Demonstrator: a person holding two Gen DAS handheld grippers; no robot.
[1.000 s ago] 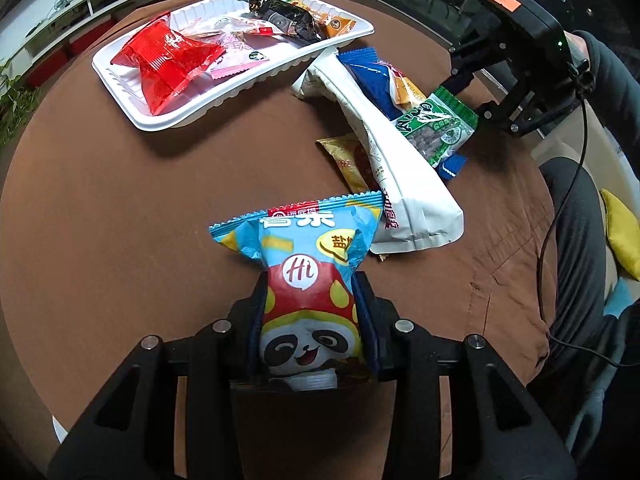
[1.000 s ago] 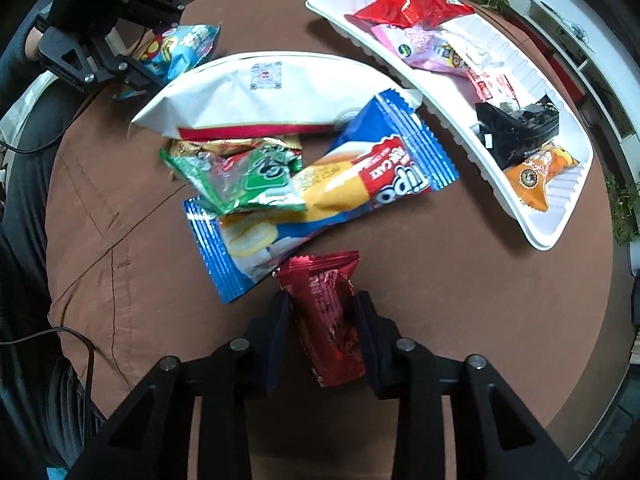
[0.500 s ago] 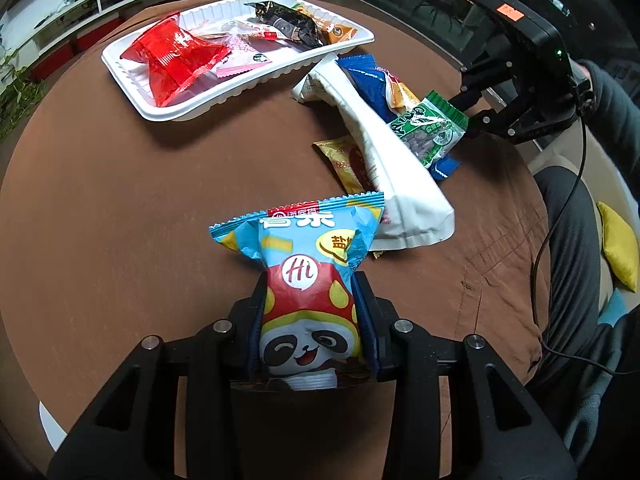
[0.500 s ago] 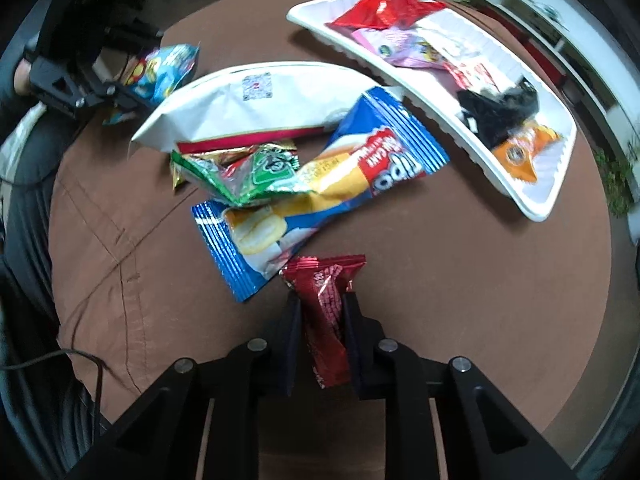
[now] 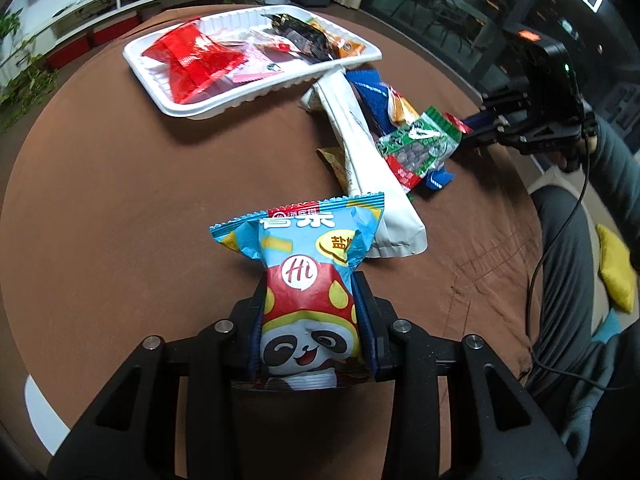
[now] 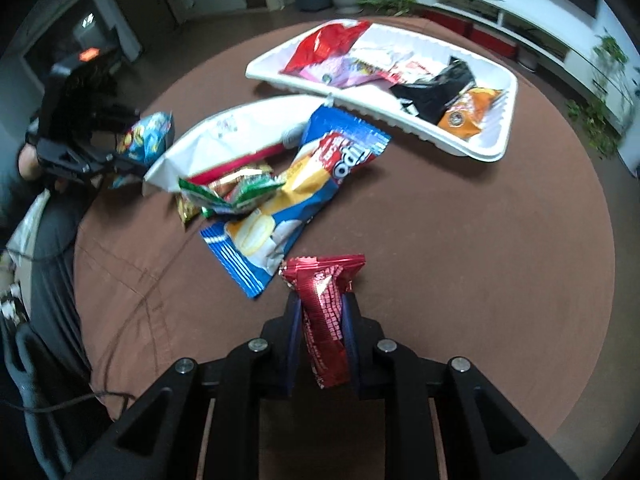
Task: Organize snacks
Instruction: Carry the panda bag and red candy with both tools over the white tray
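**Both grippers loaded, tray next**

The right gripper [image 6: 320, 340] is clamped on a red foil packet [image 6: 325, 312], its jaws nearly together with the thin wrapper pinched flat between them; they have just been closing on it. The packet stands up out of the fingers, its crimped top edge free above the brown table [image 6: 460, 240]. The left gripper [image 5: 312, 320] is closed on a blue panda snack bag [image 5: 310, 292], jaws set wider because the bag is puffed, gripped round its lower half with the top flaring out.

Judged from this, the step in hand is carrying each packet to the white tray [image 6: 496, 136], which already holds a red bag, a pink one, a black one and an orange one. To do it well, keep both grips firm, lift clear of the loose pile between grippers and tray, the long white bag [image 5: 360, 152], blue cake packet [image 6: 304, 184] and green packet [image 5: 416, 144], and let go low over bare tray floor. The foil is slick, so a loosened grip could let it slip early
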